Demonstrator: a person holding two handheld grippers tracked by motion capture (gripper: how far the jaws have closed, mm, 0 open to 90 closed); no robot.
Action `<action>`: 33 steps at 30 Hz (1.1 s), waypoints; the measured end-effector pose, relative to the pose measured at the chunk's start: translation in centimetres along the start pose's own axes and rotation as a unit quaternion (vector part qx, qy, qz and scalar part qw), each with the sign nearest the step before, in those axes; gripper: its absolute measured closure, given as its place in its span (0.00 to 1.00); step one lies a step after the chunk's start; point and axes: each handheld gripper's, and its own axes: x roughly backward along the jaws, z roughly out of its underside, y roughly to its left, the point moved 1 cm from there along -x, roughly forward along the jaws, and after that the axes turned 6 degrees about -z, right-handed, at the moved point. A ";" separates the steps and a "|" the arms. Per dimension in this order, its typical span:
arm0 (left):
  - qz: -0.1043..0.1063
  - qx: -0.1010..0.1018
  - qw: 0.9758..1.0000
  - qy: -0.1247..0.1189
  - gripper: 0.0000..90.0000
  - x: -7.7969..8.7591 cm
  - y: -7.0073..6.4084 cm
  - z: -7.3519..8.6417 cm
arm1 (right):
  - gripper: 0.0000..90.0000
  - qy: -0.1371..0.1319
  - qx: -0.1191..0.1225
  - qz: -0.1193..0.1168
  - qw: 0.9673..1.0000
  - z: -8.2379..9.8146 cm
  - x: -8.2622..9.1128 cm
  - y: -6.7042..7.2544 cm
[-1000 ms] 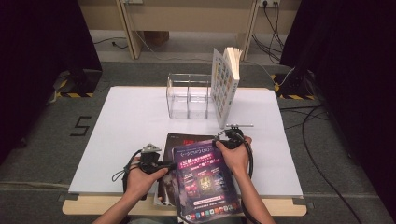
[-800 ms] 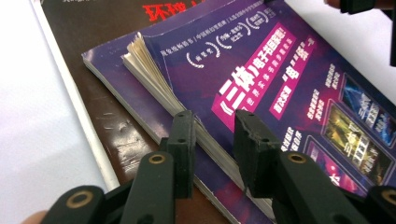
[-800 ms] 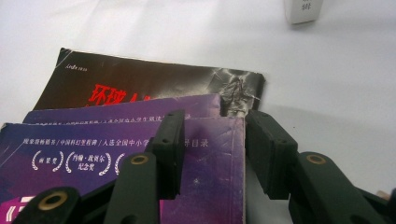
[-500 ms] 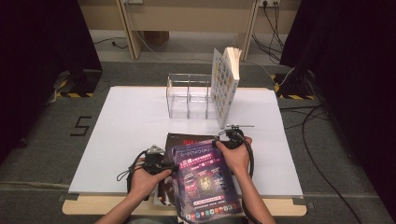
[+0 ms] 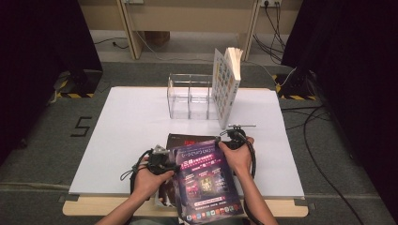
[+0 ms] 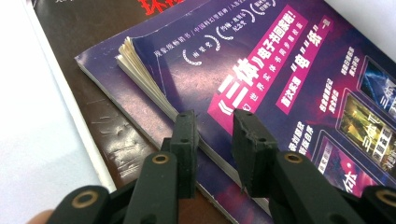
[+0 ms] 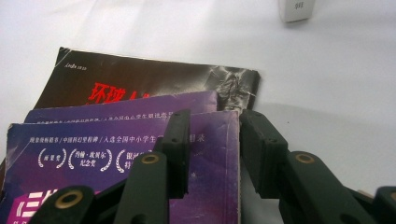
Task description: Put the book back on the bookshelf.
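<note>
A purple paperback (image 5: 204, 180) tops a small stack at the table's near edge, over a second purple book (image 7: 116, 109) and a dark magazine with red lettering (image 5: 187, 139). My left gripper (image 5: 171, 164) is at the paperback's left side. In the left gripper view the left gripper (image 6: 215, 121) is open, straddling the paperback (image 6: 280, 70) at its page edge. My right gripper (image 5: 224, 142) is at the far right corner. In its own view the right gripper (image 7: 215, 121) has just been closing, with that corner of the paperback (image 7: 116, 149) between the jaws, not pinched.
A clear acrylic divider box (image 5: 187, 96) stands at the back middle of the white table (image 5: 131, 126). A thick book (image 5: 224, 89) stands upright at its right end. Cables trail on the floor to the right.
My left hand has crept slightly right, toward the paperback's edge. The right hand and the stack sit where they were.
</note>
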 end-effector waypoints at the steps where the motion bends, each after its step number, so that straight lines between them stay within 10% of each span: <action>1: 0.000 0.001 1.000 0.000 0.78 0.0 0.0 0.0 | 0.73 -0.001 0.000 0.000 1.000 0.0 0.0 0.0; 19: -0.008 -0.002 1.000 -0.001 0.79 -0.1 -0.2 -0.1 | 0.59 0.013 -0.033 -0.046 0.998 0.2 -0.6 -1.0; 33: -0.004 0.005 1.000 0.006 0.80 -0.4 -0.2 -0.6 | 0.67 0.014 -0.035 -0.033 0.999 0.1 0.3 -1.2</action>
